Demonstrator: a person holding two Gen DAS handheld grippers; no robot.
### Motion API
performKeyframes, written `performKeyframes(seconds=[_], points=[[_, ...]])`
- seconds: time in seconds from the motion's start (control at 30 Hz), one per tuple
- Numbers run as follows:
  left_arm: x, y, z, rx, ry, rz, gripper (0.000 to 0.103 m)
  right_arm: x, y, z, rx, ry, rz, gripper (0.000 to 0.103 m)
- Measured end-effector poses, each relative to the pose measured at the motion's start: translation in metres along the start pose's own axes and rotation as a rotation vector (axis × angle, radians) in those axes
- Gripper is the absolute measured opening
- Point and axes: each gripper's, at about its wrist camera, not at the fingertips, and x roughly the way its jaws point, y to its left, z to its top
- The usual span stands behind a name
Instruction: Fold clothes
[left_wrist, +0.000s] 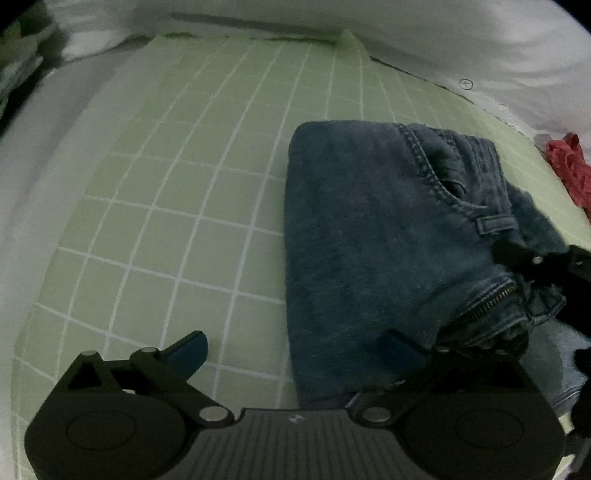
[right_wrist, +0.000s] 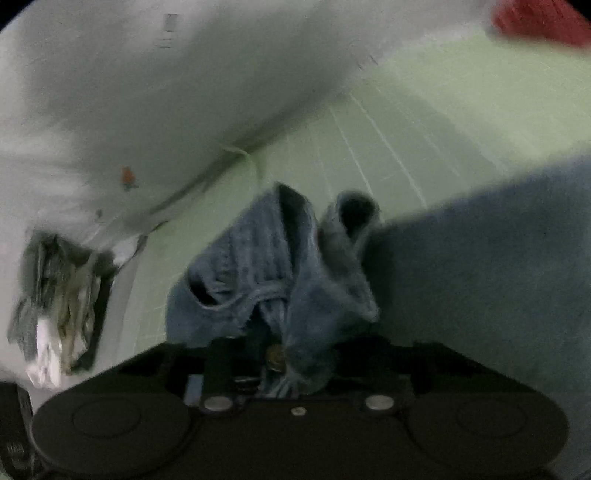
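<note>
Folded blue denim jeans (left_wrist: 369, 236) on green gridded mat (left_wrist: 166, 206), left gripper (left_wrist: 295, 349) spread wide, right gripper (right_wrist: 280, 354) clamped on waistband, no legible writing seen.

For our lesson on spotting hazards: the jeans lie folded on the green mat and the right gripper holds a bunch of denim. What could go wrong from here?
1. The right gripper is shut on a small bunch of the jeans near the button; pulling might drag the folded stack apart.
2. The left gripper is open with one finger over the jeans' edge, so nothing pins them to the mat; they could slide.
3. The zipper might snag.
</note>
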Motion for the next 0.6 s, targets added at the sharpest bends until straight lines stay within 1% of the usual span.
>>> performKeyframes(seconds=[0.03,0.13,0.27,0.3,0.37,0.4,0.43,0.47,0.5,0.53,0.6], points=[[-0.003,-0.004,0.000,0.010,-0.007,0.010,0.100,-0.011,0.014,0.001,-0.098,-0.032,-0.016,0.029],[-0.017,-0.017,-0.001,0.046,-0.046,0.033,0.100,-0.051,0.036,-0.001,-0.260,-0.124,-0.007,0.026],[-0.037,-0.037,-0.003,0.095,-0.112,0.052,0.100,-0.104,0.026,0.008,-0.302,-0.243,-0.082,0.026],[-0.039,-0.042,-0.004,0.112,-0.120,0.059,0.100,-0.116,0.017,0.010,-0.306,-0.259,-0.110,0.026],[-0.033,-0.054,-0.009,0.153,-0.102,0.076,0.100,-0.122,-0.008,0.015,-0.252,-0.243,-0.165,0.028],[-0.028,-0.059,-0.012,0.168,-0.082,0.082,0.100,-0.120,-0.025,0.014,-0.208,-0.201,-0.201,0.032],[-0.023,-0.064,-0.015,0.183,-0.061,0.088,0.100,-0.112,-0.043,0.011,-0.167,-0.142,-0.248,0.036],[-0.020,-0.068,-0.017,0.192,-0.050,0.096,0.100,-0.104,-0.061,0.008,-0.125,-0.081,-0.296,0.043],[-0.019,-0.071,-0.018,0.197,-0.047,0.106,0.100,-0.103,-0.068,0.004,-0.123,-0.071,-0.314,0.047],[-0.018,-0.074,-0.020,0.201,-0.044,0.115,0.100,-0.102,-0.074,-0.001,-0.124,-0.063,-0.332,0.048],[-0.016,-0.079,-0.022,0.210,-0.038,0.134,0.100,-0.101,-0.086,-0.009,-0.124,-0.048,-0.366,0.074]])
